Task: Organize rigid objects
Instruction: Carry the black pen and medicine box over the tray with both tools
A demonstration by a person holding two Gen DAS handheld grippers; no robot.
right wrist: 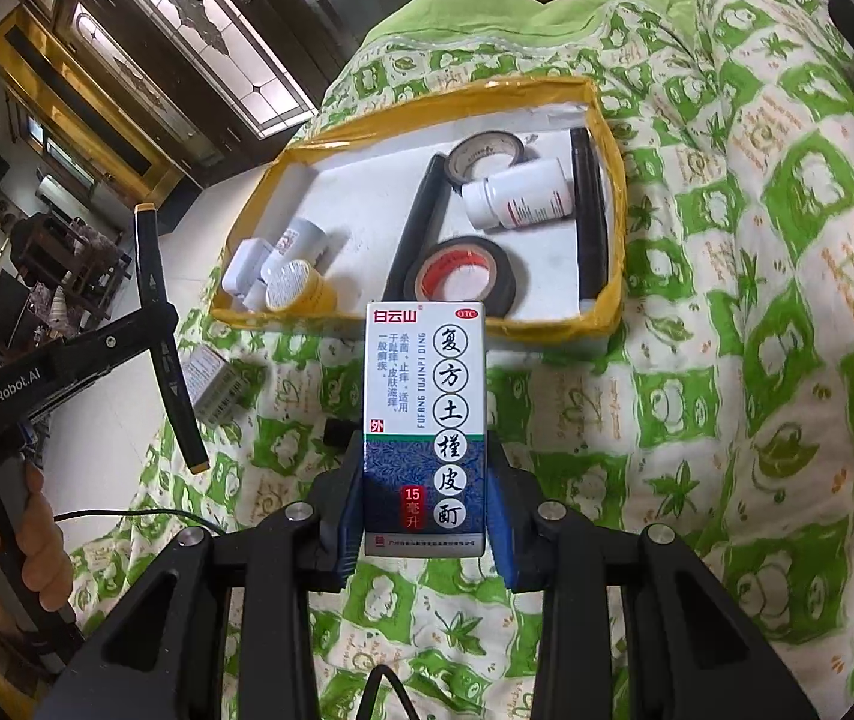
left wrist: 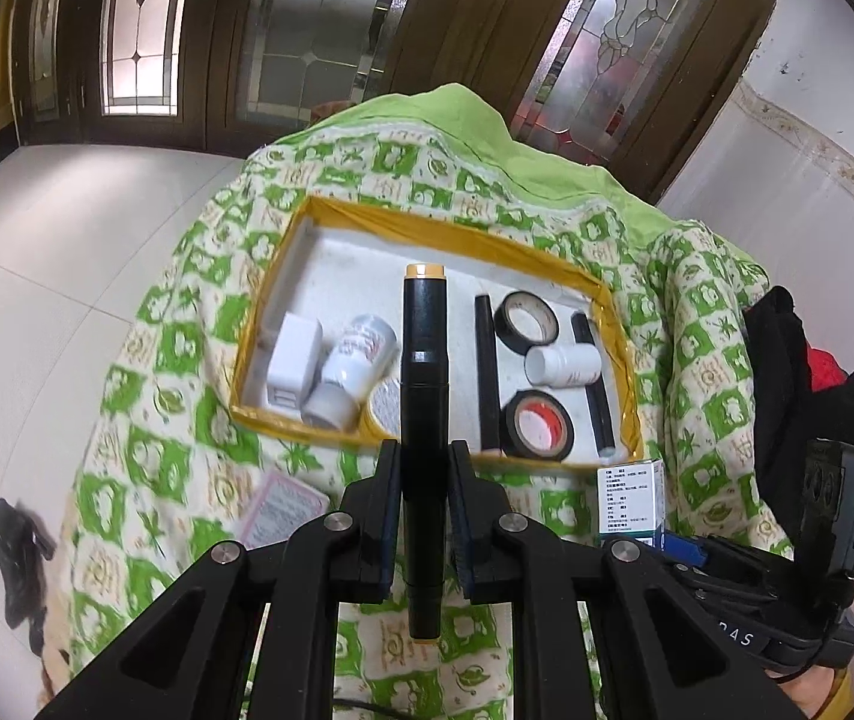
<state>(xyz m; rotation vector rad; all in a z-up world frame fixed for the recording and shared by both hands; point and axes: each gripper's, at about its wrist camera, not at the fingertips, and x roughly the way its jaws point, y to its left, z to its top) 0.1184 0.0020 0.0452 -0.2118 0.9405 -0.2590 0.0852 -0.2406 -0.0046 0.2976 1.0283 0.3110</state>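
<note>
My left gripper (left wrist: 424,457) is shut on a black marker (left wrist: 423,348) with tan ends, held upright above the near rim of a yellow-taped tray (left wrist: 445,229). The tray holds a white adapter (left wrist: 291,360), two white bottles (left wrist: 357,360) (left wrist: 565,365), two black tape rolls (left wrist: 527,315) (left wrist: 538,426), a yellow roll (left wrist: 384,408) and two black markers (left wrist: 487,372) (left wrist: 595,384). My right gripper (right wrist: 425,462) is shut on a white and blue medicine box (right wrist: 423,396), just short of the tray's near edge (right wrist: 547,324). The left gripper (right wrist: 156,336) shows at the left there.
A small grey box (right wrist: 213,384) lies on the green and white quilt (right wrist: 727,360) left of the tray. White tiled floor (left wrist: 36,276) drops away on the left. Black and red clothing (left wrist: 811,360) lies at the right. A hand (right wrist: 6,552) holds the left gripper's handle.
</note>
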